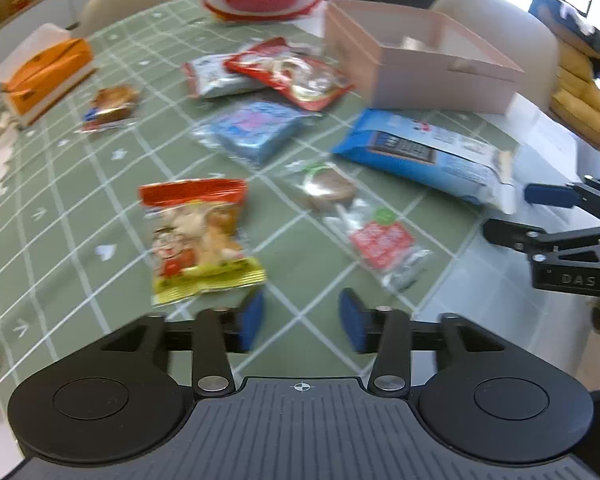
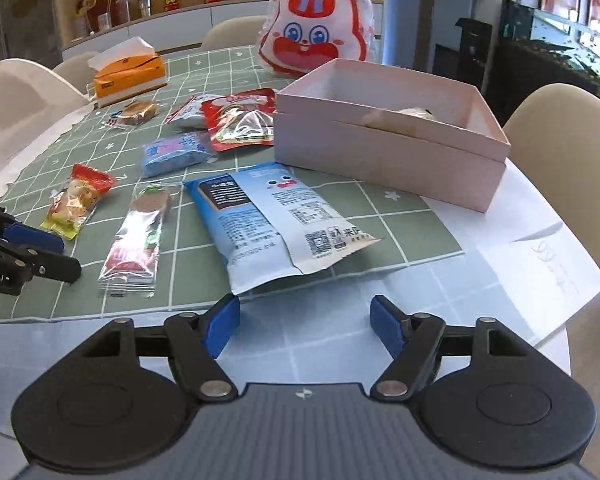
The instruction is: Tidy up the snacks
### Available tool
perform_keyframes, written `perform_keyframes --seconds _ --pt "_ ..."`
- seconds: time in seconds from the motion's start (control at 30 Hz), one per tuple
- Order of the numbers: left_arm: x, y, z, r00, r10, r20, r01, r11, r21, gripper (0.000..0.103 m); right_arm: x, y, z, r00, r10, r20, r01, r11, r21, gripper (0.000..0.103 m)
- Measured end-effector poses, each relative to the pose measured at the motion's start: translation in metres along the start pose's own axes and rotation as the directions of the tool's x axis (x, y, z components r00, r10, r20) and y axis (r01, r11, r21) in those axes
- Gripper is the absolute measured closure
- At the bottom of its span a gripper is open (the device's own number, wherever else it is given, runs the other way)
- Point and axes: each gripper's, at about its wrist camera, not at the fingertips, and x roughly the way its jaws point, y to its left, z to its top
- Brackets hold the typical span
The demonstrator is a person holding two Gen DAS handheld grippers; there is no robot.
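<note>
Several snack packs lie on a green checked tablecloth (image 2: 188,248). A red and yellow pack (image 1: 200,240) (image 2: 78,202) lies just ahead of my left gripper (image 1: 300,322), which is open and empty. A clear lollipop pack (image 1: 360,220) (image 2: 138,236) lies to its right. A large blue bag (image 2: 272,220) (image 1: 424,152) lies just ahead of my right gripper (image 2: 304,326), which is open and empty. A pink open box (image 2: 388,128) (image 1: 420,60) stands behind, with something inside. A small blue pack (image 2: 174,152), a red pack (image 2: 240,120) and a brown cake pack (image 2: 138,114) lie further back.
An orange tissue box (image 2: 130,74) stands at the far left. A white and red rabbit bag (image 2: 316,34) stands at the far edge. Beige chairs (image 2: 568,148) surround the table. White paper (image 2: 532,248) lies at the right. The right gripper shows in the left wrist view (image 1: 556,216).
</note>
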Motion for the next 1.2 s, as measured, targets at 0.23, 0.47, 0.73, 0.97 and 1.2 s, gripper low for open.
perform_keyframes --seconds 0.23,0.47,0.73,0.97,1.2 --pt "-0.008 0.007 0.003 0.991 -0.082 0.103 0.093 0.99 -0.109 0.03 0.0 0.0 -0.004 1.0 -0.009 0.024 0.008 1.0 0.007 0.024" --pt "-0.017 0.067 0.006 0.969 0.143 0.203 -0.064 0.933 -0.354 0.031 0.001 0.002 -0.005 1.0 0.007 0.019 -0.007 1.0 0.0 0.013" --pt "0.021 0.056 0.015 0.98 0.121 0.155 -0.085 0.972 -0.219 0.028 0.006 0.007 0.004 0.999 -0.008 -0.052 0.009 1.0 0.014 0.008" --pt "0.024 0.054 0.017 0.988 0.075 0.132 -0.059 0.991 -0.122 0.027 -0.02 0.024 0.021 0.999 0.041 0.009 -0.04 0.999 -0.027 0.022" --pt "0.012 0.081 0.001 0.982 0.126 0.144 -0.096 0.976 -0.197 0.04 -0.005 0.086 0.035 0.98 0.196 -0.037 -0.199 0.968 -0.151 0.025"
